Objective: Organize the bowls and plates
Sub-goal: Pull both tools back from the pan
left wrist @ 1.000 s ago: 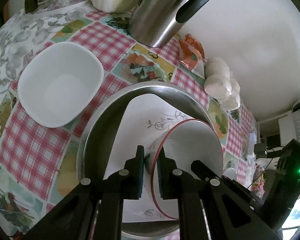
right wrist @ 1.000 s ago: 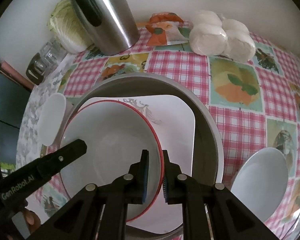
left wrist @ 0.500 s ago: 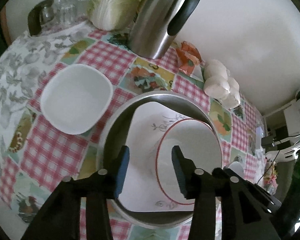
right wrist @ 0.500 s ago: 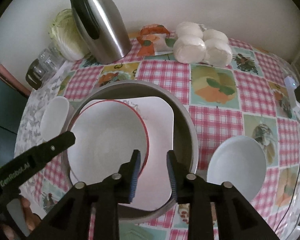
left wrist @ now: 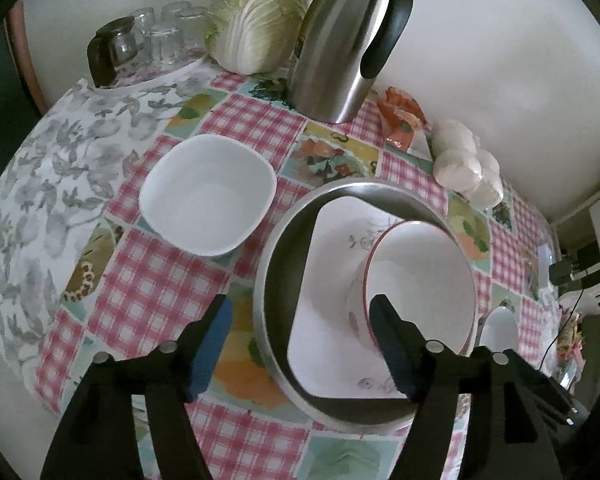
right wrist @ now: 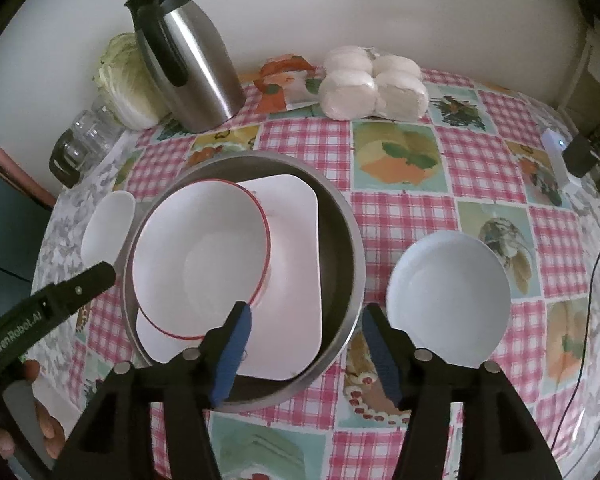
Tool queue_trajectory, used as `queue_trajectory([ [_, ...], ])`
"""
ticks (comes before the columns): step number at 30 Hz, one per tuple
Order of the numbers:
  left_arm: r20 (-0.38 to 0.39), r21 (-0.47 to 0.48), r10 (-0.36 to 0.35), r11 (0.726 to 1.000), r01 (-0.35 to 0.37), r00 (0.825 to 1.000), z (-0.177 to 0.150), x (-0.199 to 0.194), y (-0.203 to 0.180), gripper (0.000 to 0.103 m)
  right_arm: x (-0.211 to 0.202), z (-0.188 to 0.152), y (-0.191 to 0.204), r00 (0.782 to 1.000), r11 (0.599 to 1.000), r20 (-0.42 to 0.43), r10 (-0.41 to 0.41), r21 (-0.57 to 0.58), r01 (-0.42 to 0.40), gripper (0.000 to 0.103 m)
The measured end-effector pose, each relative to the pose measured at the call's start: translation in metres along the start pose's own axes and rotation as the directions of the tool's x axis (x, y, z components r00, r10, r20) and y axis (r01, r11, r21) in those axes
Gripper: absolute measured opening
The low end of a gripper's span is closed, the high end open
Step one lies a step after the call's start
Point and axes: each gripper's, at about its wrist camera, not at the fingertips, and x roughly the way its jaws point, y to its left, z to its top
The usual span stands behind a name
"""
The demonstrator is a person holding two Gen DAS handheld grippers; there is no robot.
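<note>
Red-rimmed bowl (right wrist: 200,256) sits on the square plate (right wrist: 296,240) inside the metal basin (right wrist: 340,240) on the table (right wrist: 400,216). Left tool (left wrist: 300,320) and right tool (right wrist: 306,320) hover above, jaws opening, nothing pinched. Square white bowl (left wrist: 208,194) lies left of the basin, round white bowl (right wrist: 448,296) right.

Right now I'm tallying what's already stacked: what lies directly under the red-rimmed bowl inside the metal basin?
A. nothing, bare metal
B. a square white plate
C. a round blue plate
B: the red-rimmed bowl sits on a square white plate inside the metal basin.
</note>
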Motion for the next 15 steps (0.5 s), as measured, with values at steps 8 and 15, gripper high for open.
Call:
queue_trajectory([
  [8,0.004,0.009,0.019,1.0,-0.019,1.0,-0.019,-0.003,0.004,0.086,-0.007,-0.016,-0.003,1.0,1.0,0.011,0.002,-0.001,-0.002,0.077],
  [15,0.023,0.005,0.029,1.0,-0.029,0.999,-0.031,-0.007,0.009,0.092,-0.016,-0.028,-0.002,0.999,1.0,0.035,-0.001,-0.015,0.001,0.086],
])
